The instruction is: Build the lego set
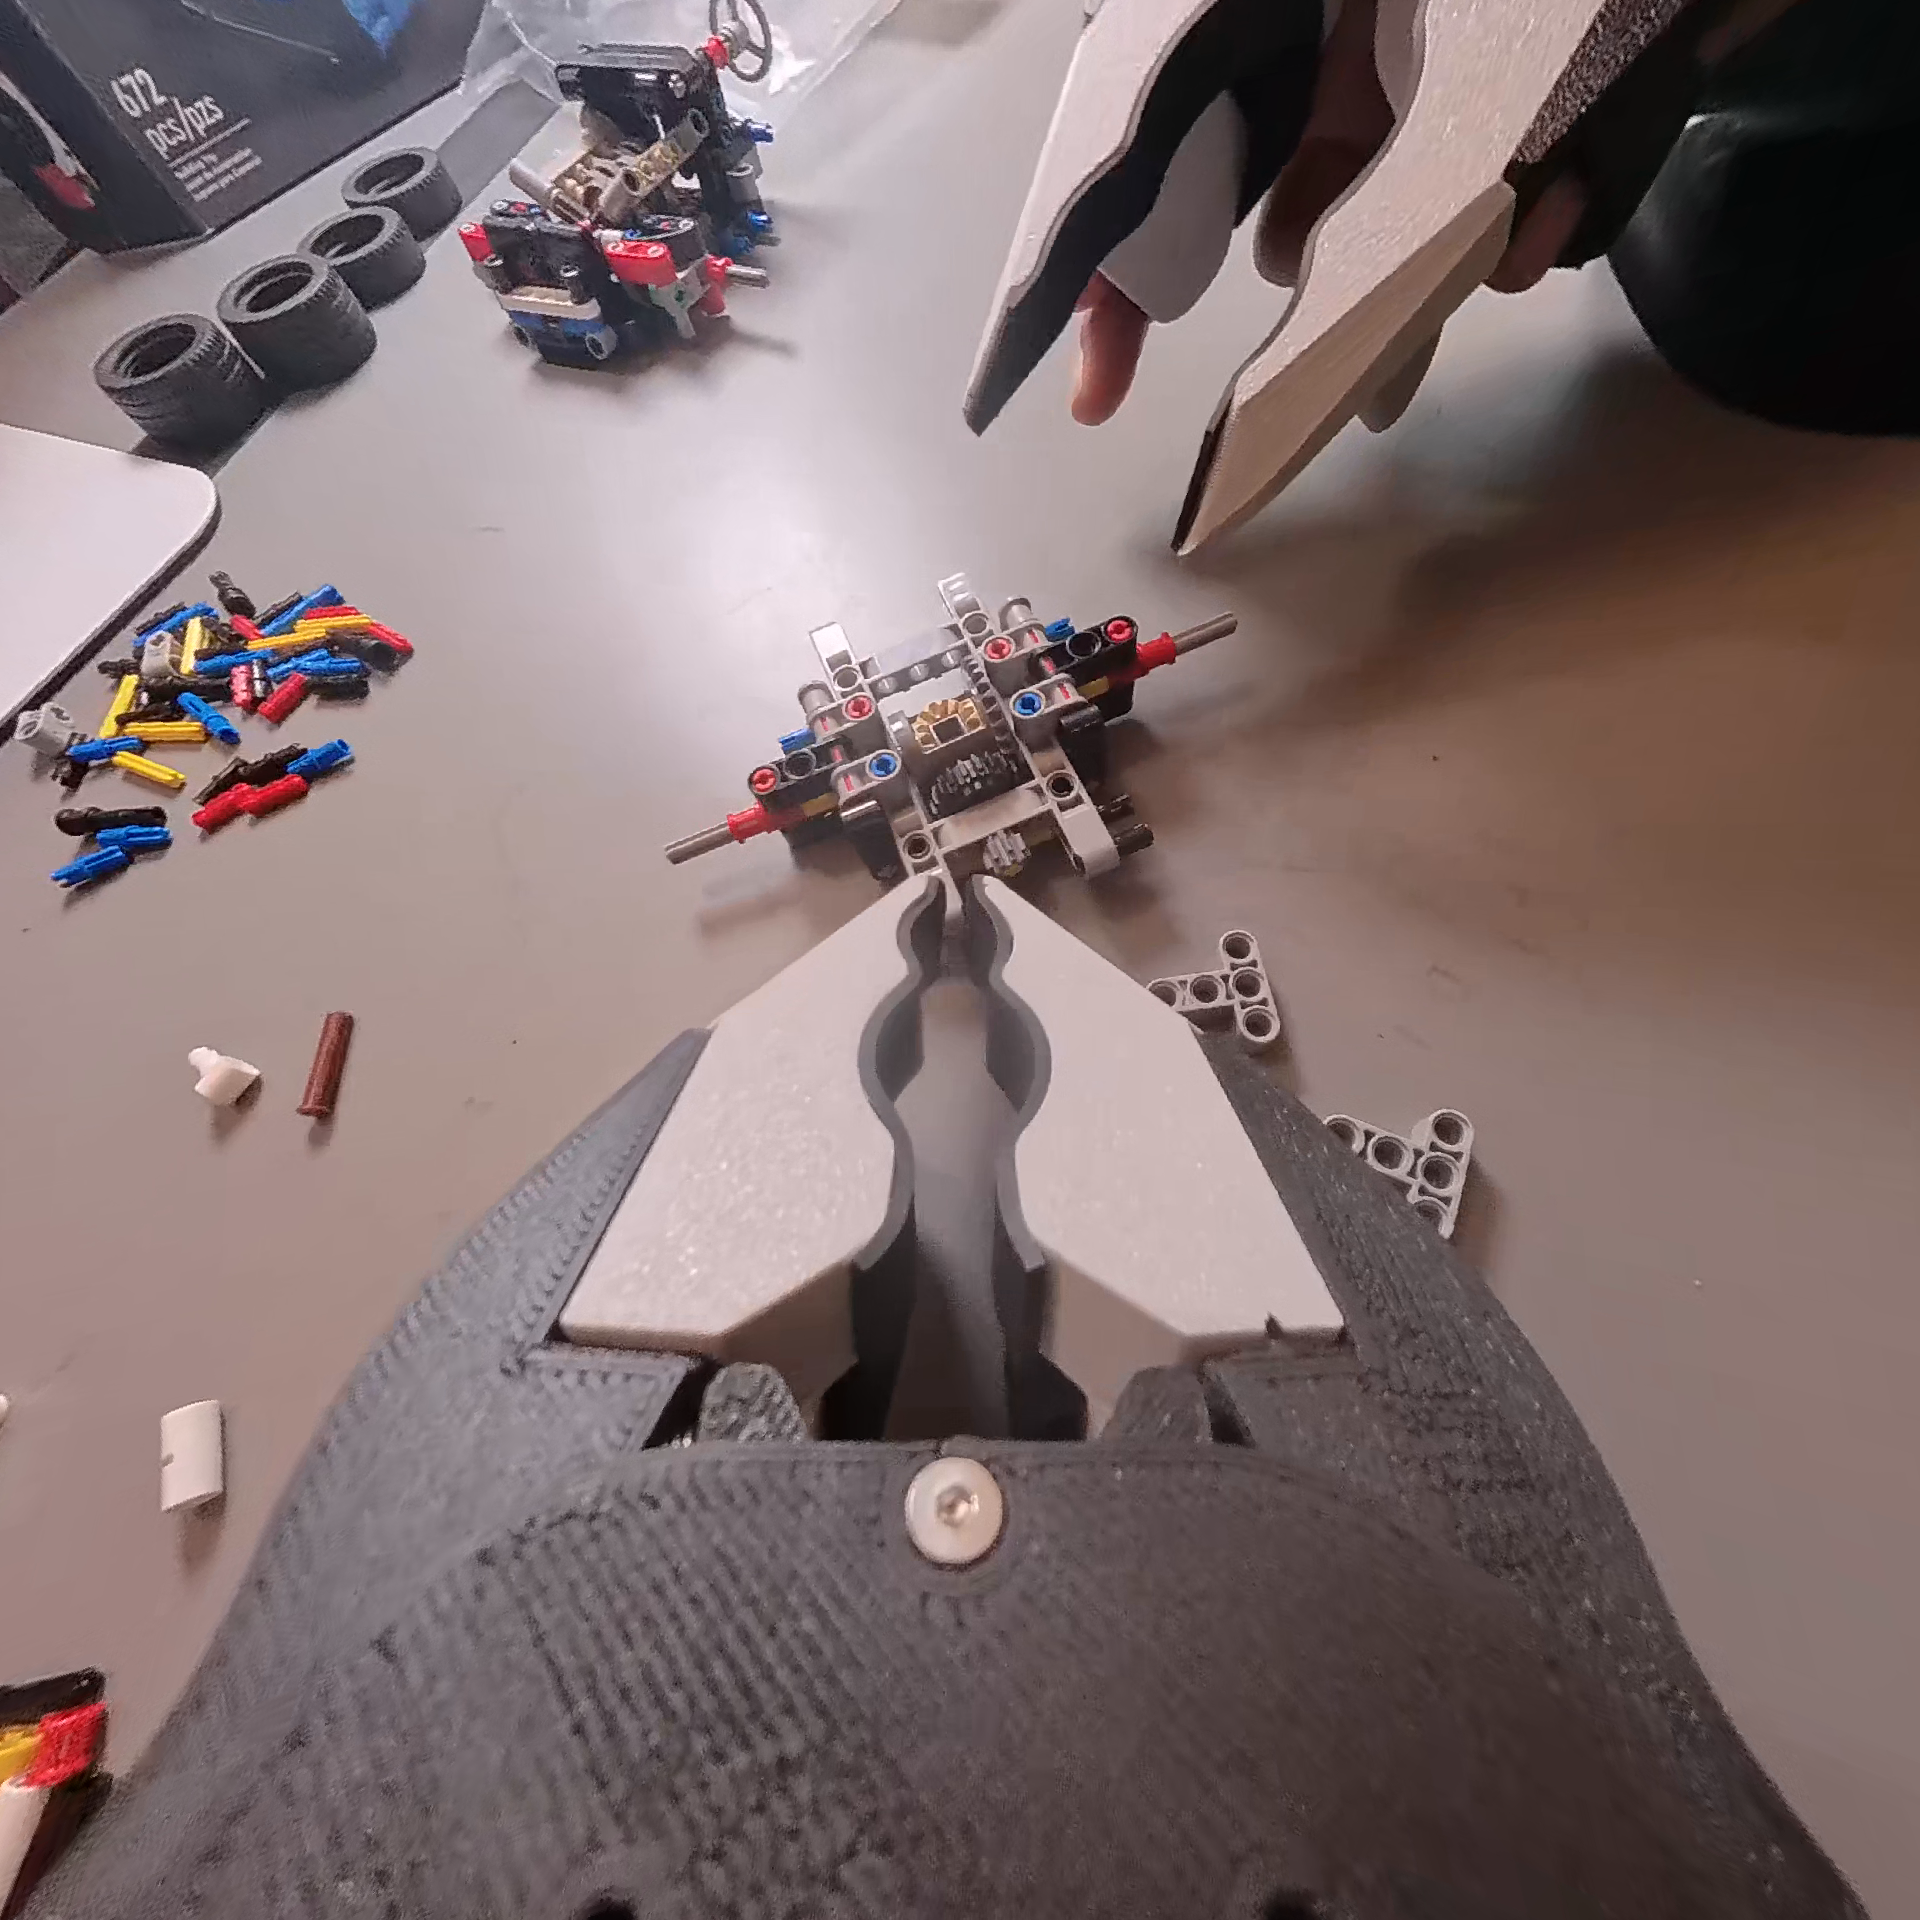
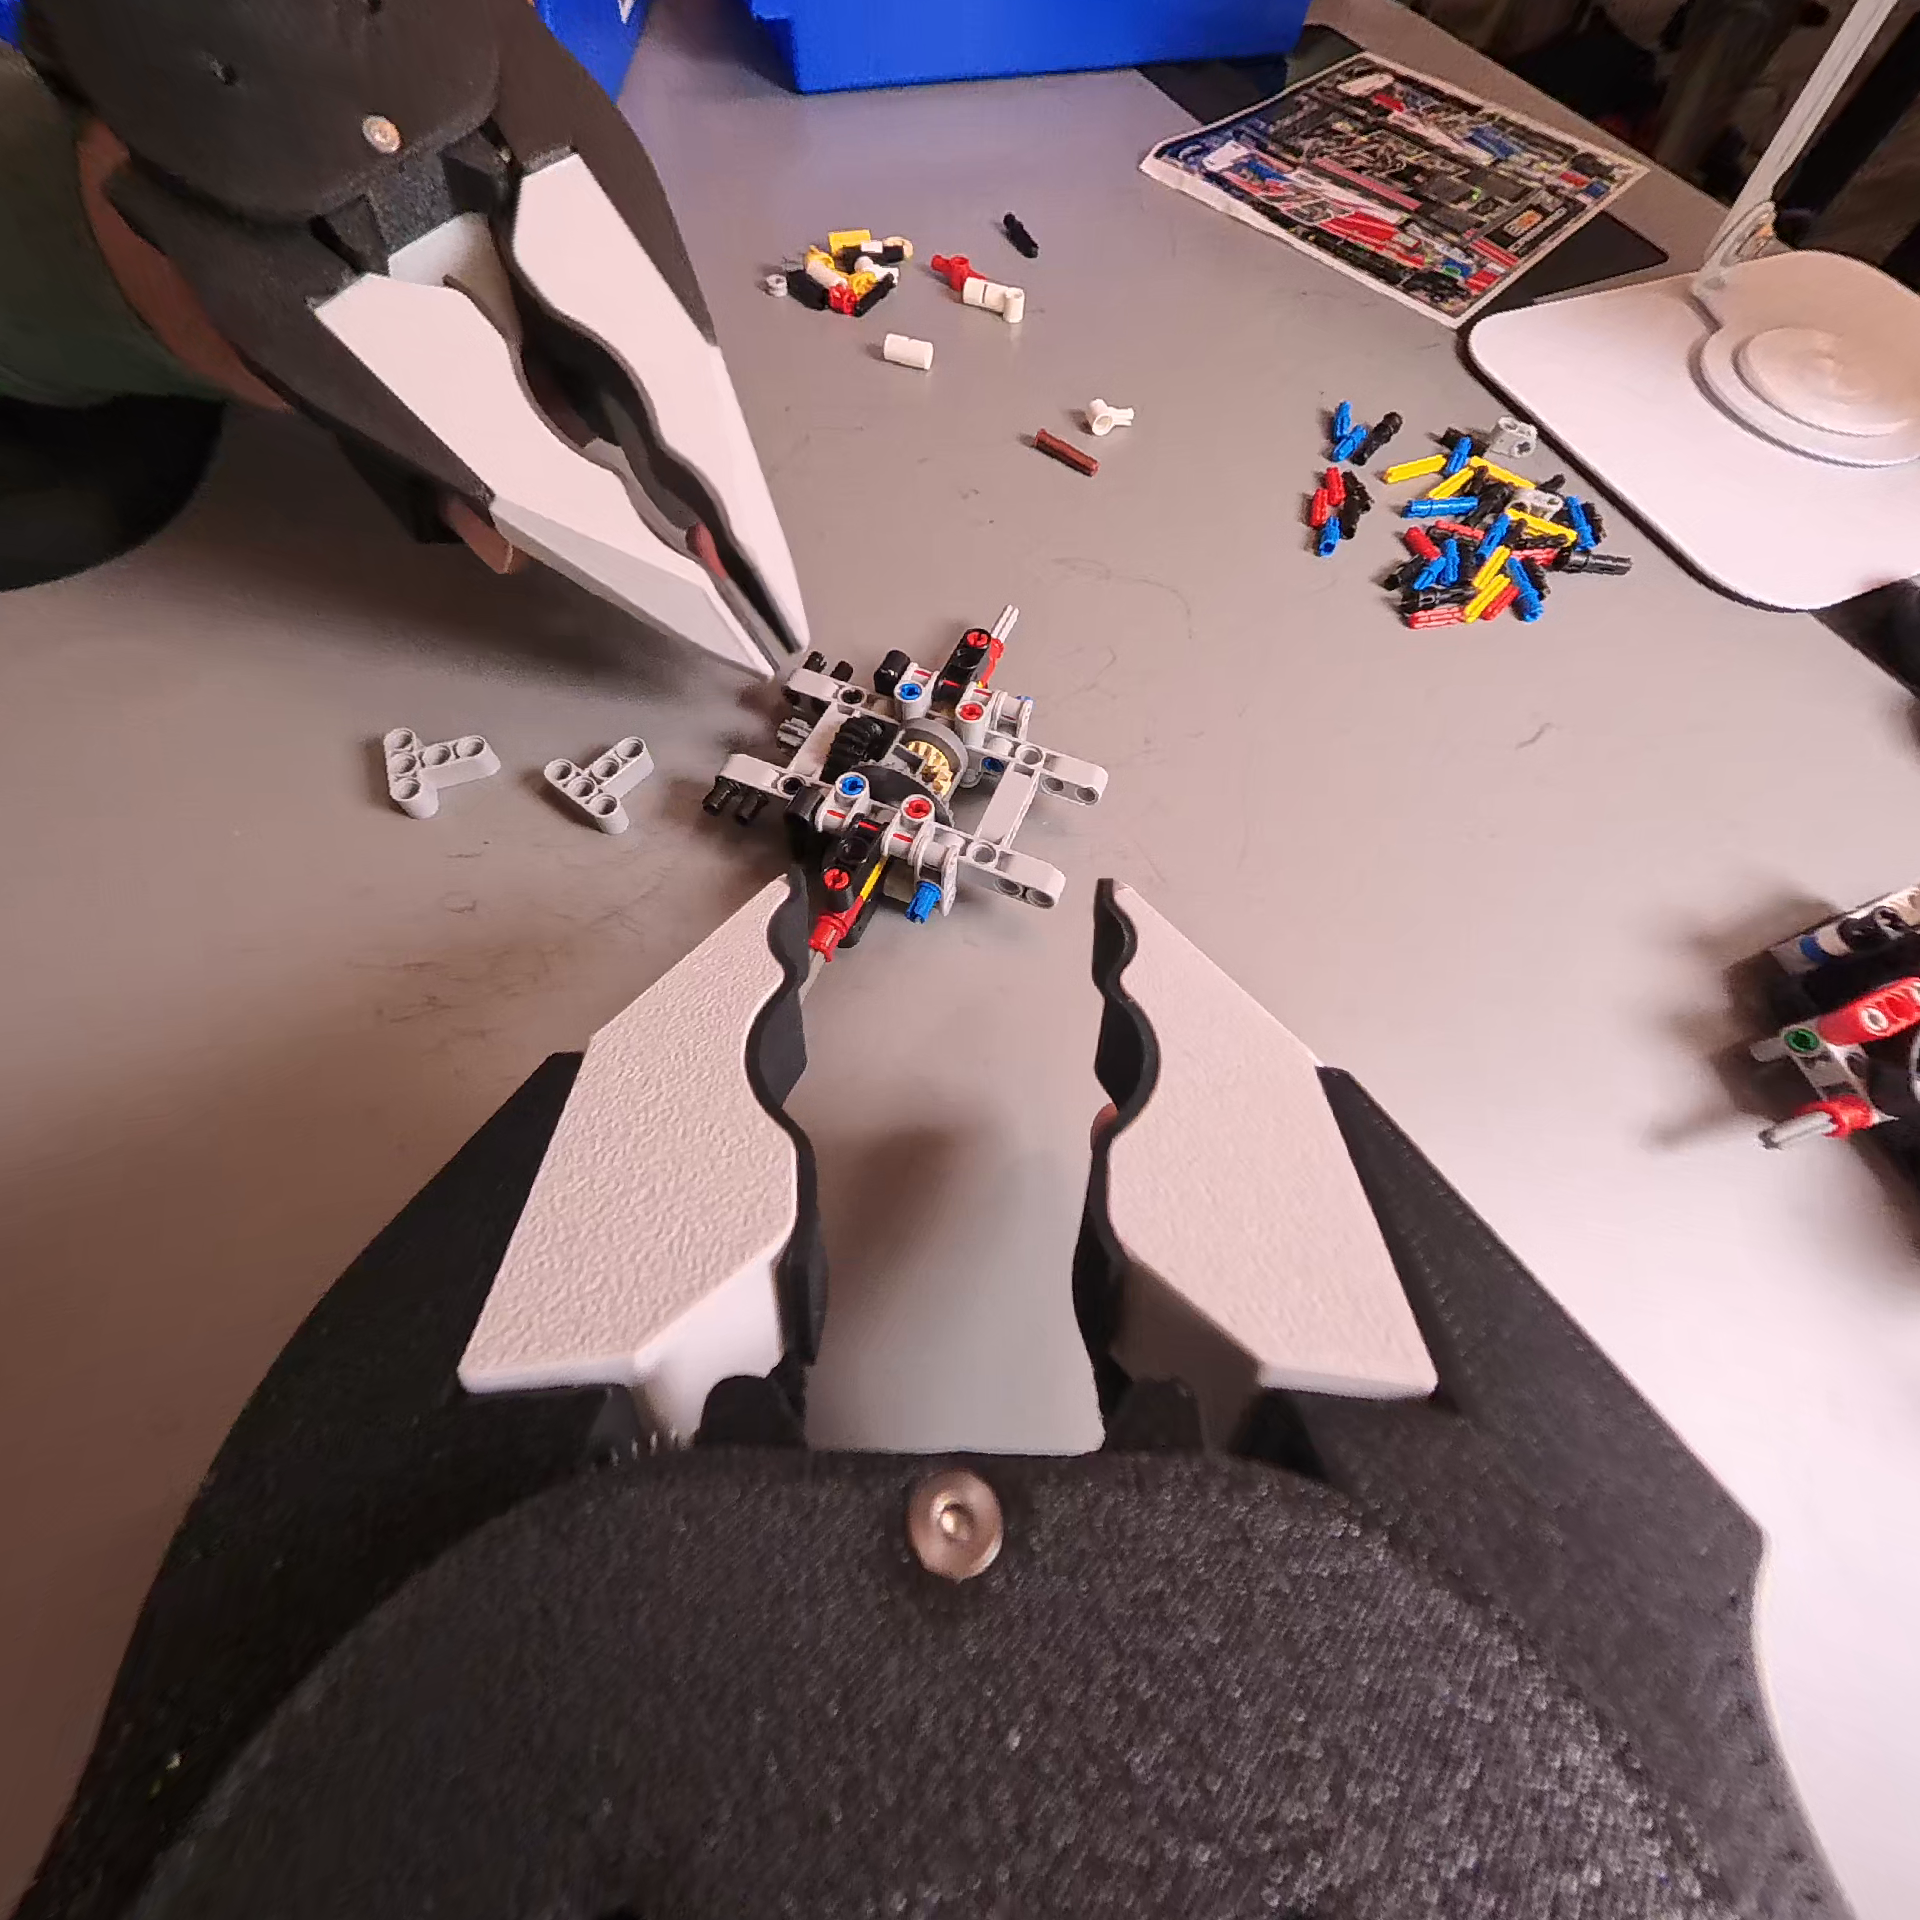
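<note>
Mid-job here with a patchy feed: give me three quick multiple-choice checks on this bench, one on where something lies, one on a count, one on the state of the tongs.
1. Where do the black tyres lie?
A. In a row beside the dark box
B. On the gear assembly
C. Between the right tongs

2. How many loose grey T-shaped beams lie beside the gear assembly?
A. One
B. Two
C. Four

3. How do the right tongs stand?
A. Open
B. Shut on a tyre
C. Shut on a beam

Key: A, the tyres line up along the box; B, two beams show; A, bare table shows between the fingers.
</note>
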Tool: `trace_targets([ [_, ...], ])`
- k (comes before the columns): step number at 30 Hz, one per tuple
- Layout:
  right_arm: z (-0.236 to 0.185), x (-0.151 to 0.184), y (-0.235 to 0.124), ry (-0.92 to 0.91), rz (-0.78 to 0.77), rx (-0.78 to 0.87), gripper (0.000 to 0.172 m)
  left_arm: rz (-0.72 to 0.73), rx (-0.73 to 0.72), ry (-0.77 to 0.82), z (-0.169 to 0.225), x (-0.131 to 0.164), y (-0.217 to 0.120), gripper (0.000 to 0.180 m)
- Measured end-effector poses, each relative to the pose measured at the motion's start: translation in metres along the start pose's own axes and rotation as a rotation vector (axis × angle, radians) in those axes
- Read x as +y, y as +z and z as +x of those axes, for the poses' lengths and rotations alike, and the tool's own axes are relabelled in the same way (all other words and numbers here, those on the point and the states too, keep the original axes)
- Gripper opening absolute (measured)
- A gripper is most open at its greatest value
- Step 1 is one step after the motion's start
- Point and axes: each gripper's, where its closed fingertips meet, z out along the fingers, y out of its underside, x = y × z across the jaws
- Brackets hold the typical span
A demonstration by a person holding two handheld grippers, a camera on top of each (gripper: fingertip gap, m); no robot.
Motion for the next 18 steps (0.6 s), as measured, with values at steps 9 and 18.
trace_targets([
  [9, -0.026, 0.008, 0.003, -0.035, -0.047, -0.132, 0.058, 0.025, 0.013, -0.005, 0.0, -0.003, -0.003, 0.022],
  [18, -0.031, 0.017, 0.002, -0.113, -0.106, -0.135, 0.056, 0.028, 0.059, 0.045, 0.008, -0.002, -0.006, 0.024],
])
